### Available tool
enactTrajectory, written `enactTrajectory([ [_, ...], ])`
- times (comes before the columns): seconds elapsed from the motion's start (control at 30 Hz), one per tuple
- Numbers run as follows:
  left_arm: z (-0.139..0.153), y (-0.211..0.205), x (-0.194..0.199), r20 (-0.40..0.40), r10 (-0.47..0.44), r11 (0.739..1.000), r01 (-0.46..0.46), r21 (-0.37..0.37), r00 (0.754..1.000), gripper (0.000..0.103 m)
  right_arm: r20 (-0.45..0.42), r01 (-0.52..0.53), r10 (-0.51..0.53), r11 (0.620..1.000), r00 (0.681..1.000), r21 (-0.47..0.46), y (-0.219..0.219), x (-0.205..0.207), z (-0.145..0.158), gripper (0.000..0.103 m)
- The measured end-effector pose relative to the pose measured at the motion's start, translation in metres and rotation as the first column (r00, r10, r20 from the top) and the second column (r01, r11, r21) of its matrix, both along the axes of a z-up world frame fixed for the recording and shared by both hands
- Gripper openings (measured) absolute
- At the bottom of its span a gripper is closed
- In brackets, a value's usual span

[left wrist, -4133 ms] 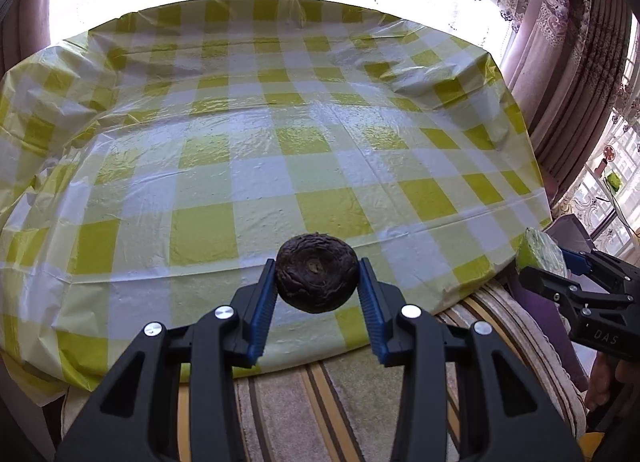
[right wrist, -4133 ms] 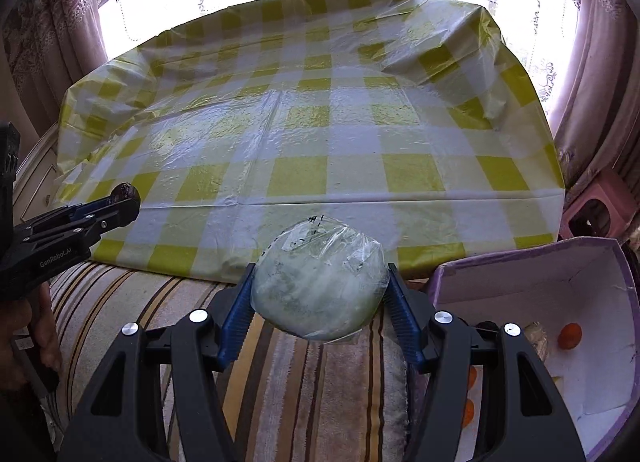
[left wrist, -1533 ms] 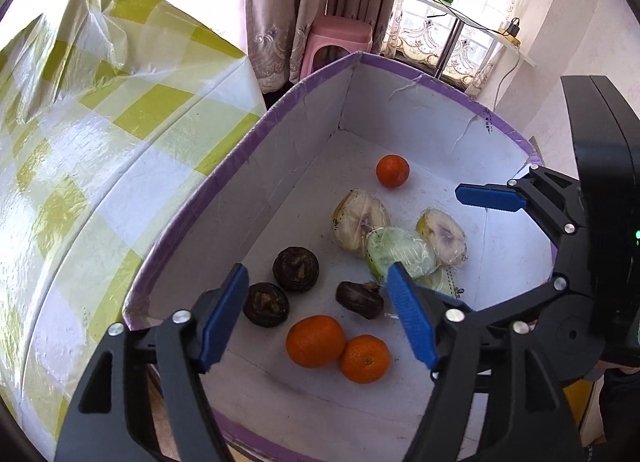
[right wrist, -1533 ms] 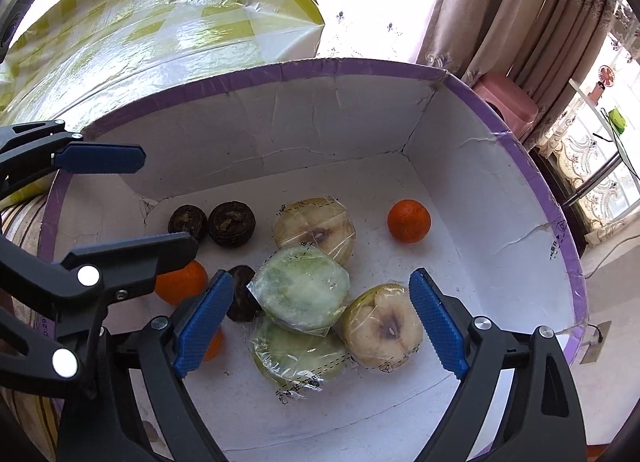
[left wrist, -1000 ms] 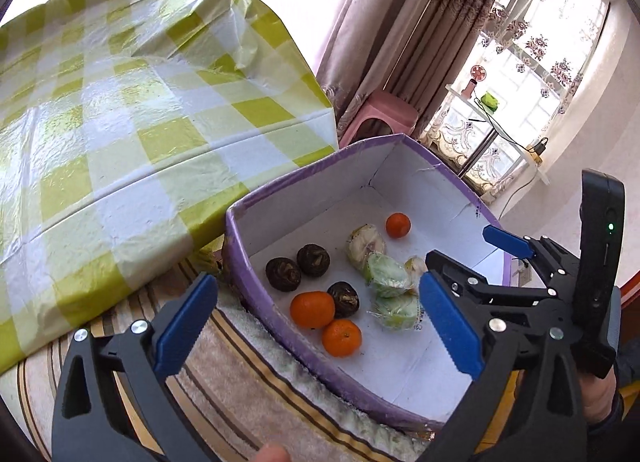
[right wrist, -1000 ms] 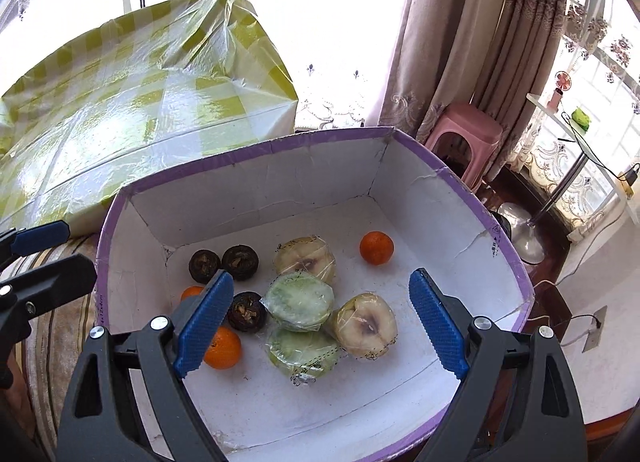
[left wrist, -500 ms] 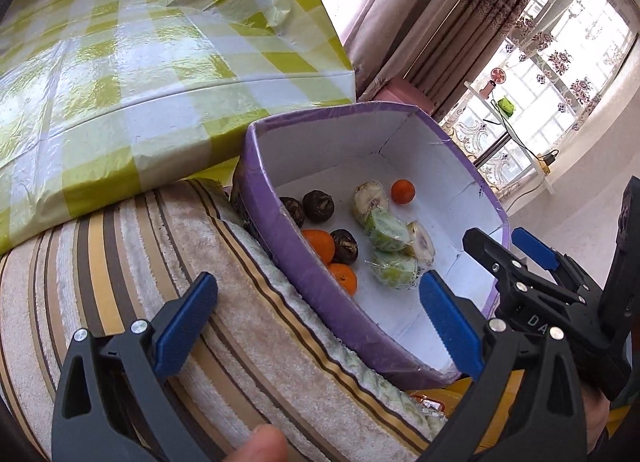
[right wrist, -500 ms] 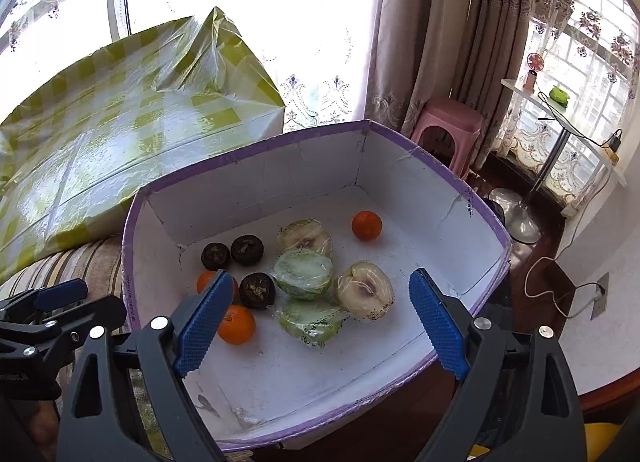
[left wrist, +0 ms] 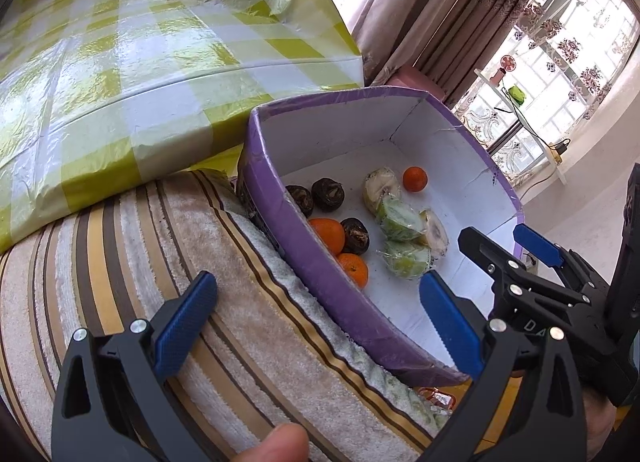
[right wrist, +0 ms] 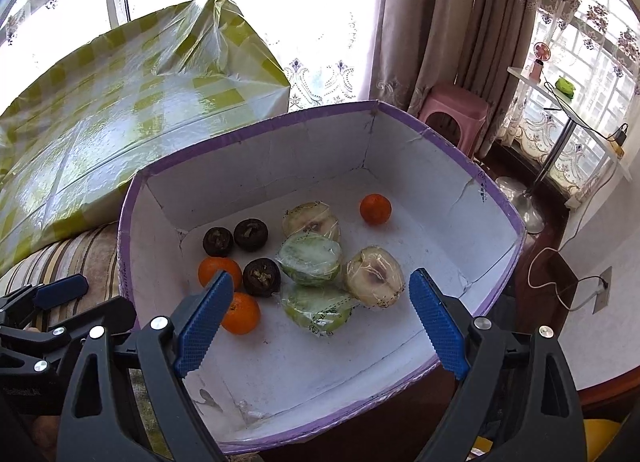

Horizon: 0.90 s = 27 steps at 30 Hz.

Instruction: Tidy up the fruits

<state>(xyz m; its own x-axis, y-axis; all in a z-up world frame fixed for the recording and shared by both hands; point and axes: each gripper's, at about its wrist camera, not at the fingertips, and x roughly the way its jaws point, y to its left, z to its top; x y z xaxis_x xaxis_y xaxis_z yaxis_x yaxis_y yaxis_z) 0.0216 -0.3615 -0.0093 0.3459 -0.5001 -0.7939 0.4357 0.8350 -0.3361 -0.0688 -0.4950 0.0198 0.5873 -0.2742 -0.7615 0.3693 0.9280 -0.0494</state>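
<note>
Striped cushion (left wrist: 168, 262) beside purple box (right wrist: 496, 198). Both my left gripper (left wrist: 316, 322) and right gripper (right wrist: 316, 316) gape, empty. Film-wrapped fruit halves (right wrist: 310, 258) look soft, slippery; I judge broad flanks the best hold.

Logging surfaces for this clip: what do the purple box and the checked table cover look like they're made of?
Purple box: apparently cardboard, matte white inside, with creases and cracks in the walls. Checked table cover: likely thin plastic film, glossy, wrinkled and reflecting window light.

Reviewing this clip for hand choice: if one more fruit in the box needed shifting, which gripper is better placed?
Probably right. The right gripper hangs open over the purple box, above the fruit; the left gripper, also open, straddles its near wall, mostly over the striped cushion.
</note>
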Motion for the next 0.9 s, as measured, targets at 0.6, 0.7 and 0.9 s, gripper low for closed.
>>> enactTrajectory([
  [0.6, 0.0015, 0.0001, -0.0012, 0.006, 0.004, 1.000, -0.004, -0.002, 1.000, 0.101, -0.001, -0.009, 0.009, 1.000, 1.000, -0.011, 0.0026, 0.0012, 0.0028, 0.087],
  [0.7, 0.0013, 0.0000, -0.0012, 0.007, 0.004, 1.000, -0.004, -0.001, 1.000, 0.101, -0.002, -0.011, 0.011, 1.000, 1.000, -0.007, 0.0019, 0.0009, 0.0021, 0.087],
  [0.9, 0.0014, -0.0003, -0.0012, 0.008, 0.005, 1.000, -0.005, -0.001, 1.000, 0.101, -0.004, -0.009, 0.009, 1.000, 1.000, -0.005, 0.0004, 0.0005, 0.0013, 0.087],
])
